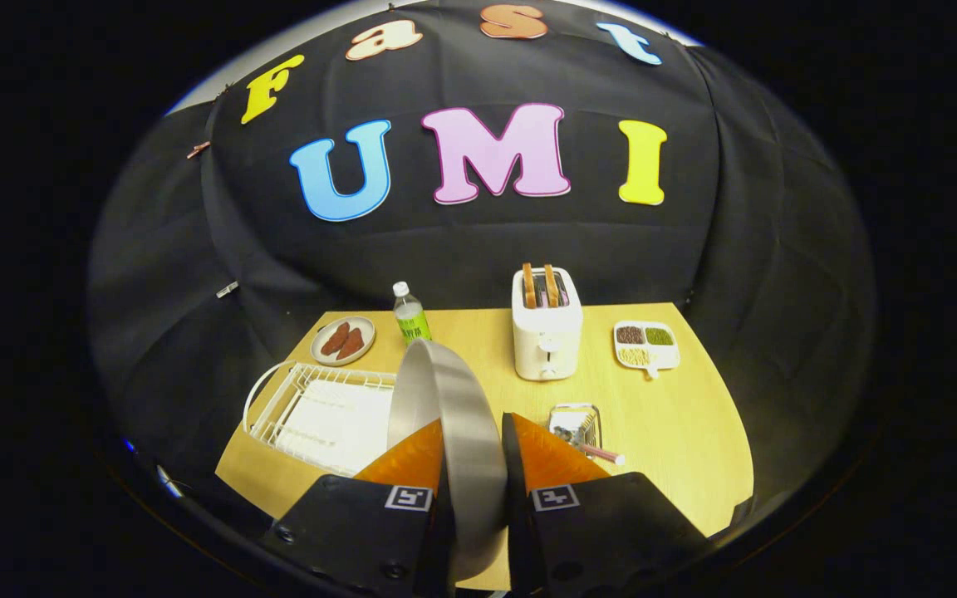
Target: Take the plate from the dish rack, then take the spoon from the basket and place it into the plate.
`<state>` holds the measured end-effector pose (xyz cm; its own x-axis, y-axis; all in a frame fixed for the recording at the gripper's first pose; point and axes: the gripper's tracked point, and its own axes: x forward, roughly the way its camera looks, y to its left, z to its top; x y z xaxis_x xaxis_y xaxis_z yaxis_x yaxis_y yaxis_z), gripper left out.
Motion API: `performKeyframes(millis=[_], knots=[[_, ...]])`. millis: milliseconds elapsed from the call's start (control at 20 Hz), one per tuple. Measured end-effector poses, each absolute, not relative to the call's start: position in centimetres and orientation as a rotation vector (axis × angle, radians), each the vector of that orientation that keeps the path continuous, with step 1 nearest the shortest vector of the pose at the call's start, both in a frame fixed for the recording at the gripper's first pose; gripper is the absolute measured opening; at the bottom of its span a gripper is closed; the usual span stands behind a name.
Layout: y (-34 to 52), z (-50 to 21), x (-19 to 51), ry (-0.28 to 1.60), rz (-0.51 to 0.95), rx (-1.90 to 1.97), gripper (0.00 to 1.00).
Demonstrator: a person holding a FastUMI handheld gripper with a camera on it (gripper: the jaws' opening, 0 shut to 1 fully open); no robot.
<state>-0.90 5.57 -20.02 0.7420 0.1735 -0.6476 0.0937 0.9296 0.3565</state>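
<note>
Gripper view, tongs (472, 453) clamping upright plate (445, 415), above table (678, 415)

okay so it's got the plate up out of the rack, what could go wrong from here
1. The claw pinches the plate on edge, upright; it may slip or swing before it is set down.
2. The dish rack sits close beside it, so the plate could clip the wire rim.
3. The basket with the spoon lies just ahead of the fingers; a careless set-down might knock it.
</note>
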Motion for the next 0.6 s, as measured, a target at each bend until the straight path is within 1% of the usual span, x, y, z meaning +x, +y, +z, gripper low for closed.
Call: performKeyframes(millis=[150, 350, 600], knots=[[4.9, -24.1, -5.4, 0.81, 0.057, 0.456, 0.28], [5.1, -30.2, -9.8, 0.905, 0.066, 0.51, 0.29], [6.7, -36.8, -12.3, 1.009, 0.087, 0.627, 0.28]])
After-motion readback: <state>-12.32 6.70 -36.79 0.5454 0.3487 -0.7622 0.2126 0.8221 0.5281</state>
